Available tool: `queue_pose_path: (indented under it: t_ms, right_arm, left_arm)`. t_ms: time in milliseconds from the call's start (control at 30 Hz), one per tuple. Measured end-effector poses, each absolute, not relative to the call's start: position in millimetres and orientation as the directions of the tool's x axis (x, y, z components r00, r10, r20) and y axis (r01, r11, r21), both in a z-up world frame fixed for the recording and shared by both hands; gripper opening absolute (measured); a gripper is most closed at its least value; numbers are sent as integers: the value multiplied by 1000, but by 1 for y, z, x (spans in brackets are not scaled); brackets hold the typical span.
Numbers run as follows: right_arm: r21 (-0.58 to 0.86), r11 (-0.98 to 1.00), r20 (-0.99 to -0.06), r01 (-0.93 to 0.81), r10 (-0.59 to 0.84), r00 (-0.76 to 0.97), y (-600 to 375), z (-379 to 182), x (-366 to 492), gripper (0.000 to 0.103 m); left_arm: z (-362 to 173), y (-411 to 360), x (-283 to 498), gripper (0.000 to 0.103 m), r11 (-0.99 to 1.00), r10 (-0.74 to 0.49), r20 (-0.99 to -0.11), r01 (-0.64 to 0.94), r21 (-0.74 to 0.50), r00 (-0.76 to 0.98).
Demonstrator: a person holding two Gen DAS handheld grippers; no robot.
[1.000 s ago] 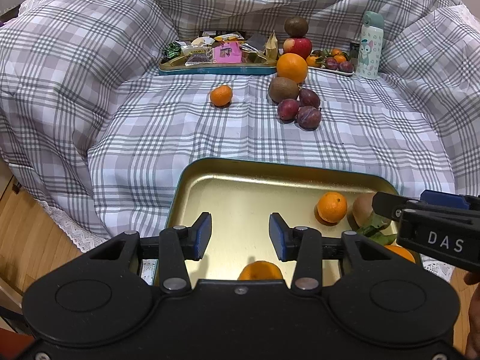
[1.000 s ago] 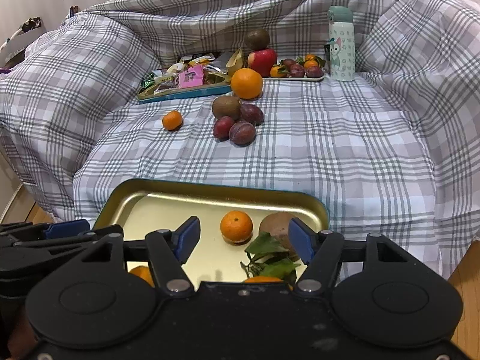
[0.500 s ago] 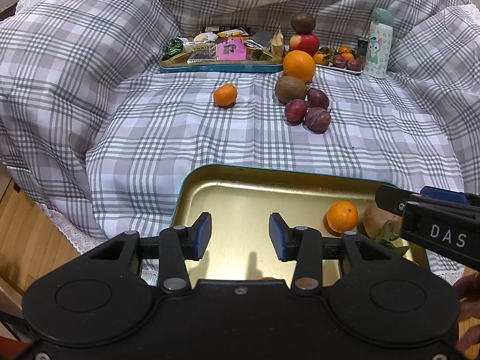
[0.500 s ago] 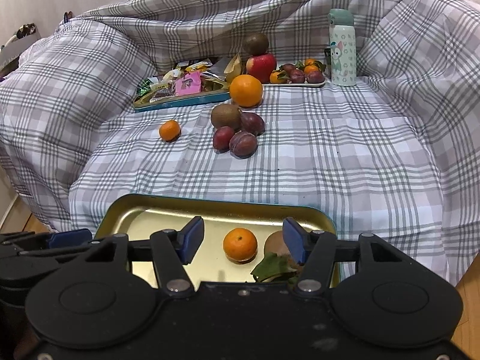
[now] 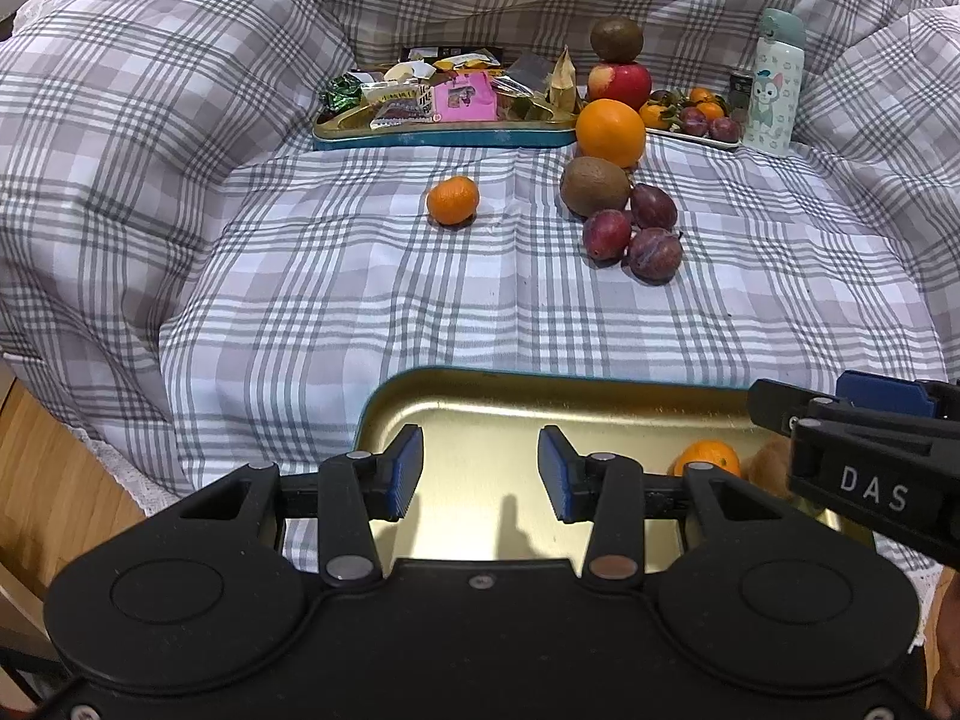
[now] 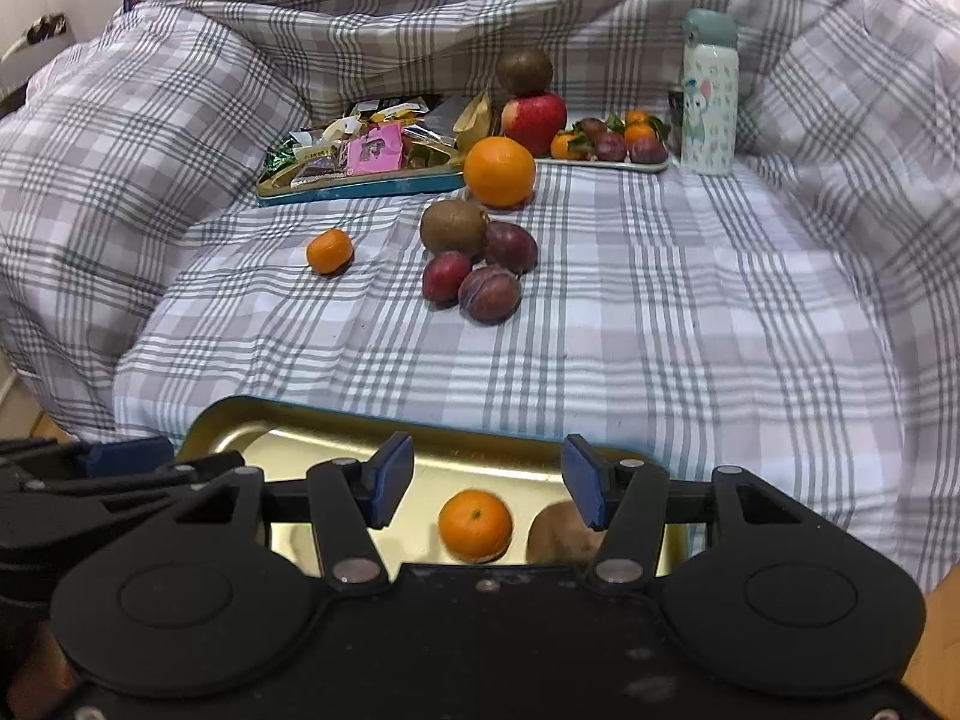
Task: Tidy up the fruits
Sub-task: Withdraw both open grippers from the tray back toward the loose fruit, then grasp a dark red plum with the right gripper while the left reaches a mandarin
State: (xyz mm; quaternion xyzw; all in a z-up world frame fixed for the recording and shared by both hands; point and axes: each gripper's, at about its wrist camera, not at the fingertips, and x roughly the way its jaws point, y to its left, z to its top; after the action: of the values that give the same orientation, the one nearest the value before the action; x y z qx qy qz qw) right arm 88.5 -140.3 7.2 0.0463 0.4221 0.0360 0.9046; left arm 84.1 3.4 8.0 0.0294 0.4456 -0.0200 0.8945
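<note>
A gold tray point(image 5: 480, 402) point(image 6: 336, 438) lies at the near edge of the checked cloth, holding a mandarin point(image 6: 475, 525) point(image 5: 707, 459) and a kiwi point(image 6: 561, 534). My left gripper point(image 5: 480, 468) hangs open and empty over the tray's left part. My right gripper point(image 6: 487, 483) is above the tray with its jaws closing; nothing is pressed between them. Farther off on the cloth lie a loose mandarin point(image 5: 453, 199) point(image 6: 329, 250), a kiwi point(image 5: 594, 185) point(image 6: 453, 227), three plums point(image 5: 636, 234) point(image 6: 480, 273) and a big orange point(image 5: 611, 133) point(image 6: 499, 171).
A teal tray of snack packets point(image 5: 432, 120) point(image 6: 360, 162) sits at the back. Beside it stand an apple point(image 5: 621, 83) with a kiwi on top, a small white plate of fruit point(image 6: 606, 147) and a printed bottle point(image 5: 771, 93) point(image 6: 710, 93). Rumpled bedding rises around. Wooden floor point(image 5: 54, 480) shows left.
Both grippers drew back toward the near edge; the tray and its fruit slid lower in both views. The right gripper's jaws narrowed. The leafy mandarin at the tray's near side dropped out of sight.
</note>
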Motion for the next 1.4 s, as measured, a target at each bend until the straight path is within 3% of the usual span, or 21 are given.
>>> queue_pose_path:
  t_ms: [433,667,1400]
  right_arm:
    - [127,992,-818,-11,111,564,-144,-9,137,57]
    - [157,988,-821,3,129,556,-146,-14,164,51]
    - [131,991,-827,28,94,555,-148,-32,239,48]
  left_arm:
    - [4,6,123,51,997,0,-804,65,48,595]
    - [0,10,151,51,997,6,-807,63,53,591]
    - [-11,23,223,50,995,1,-798,79,60,602]
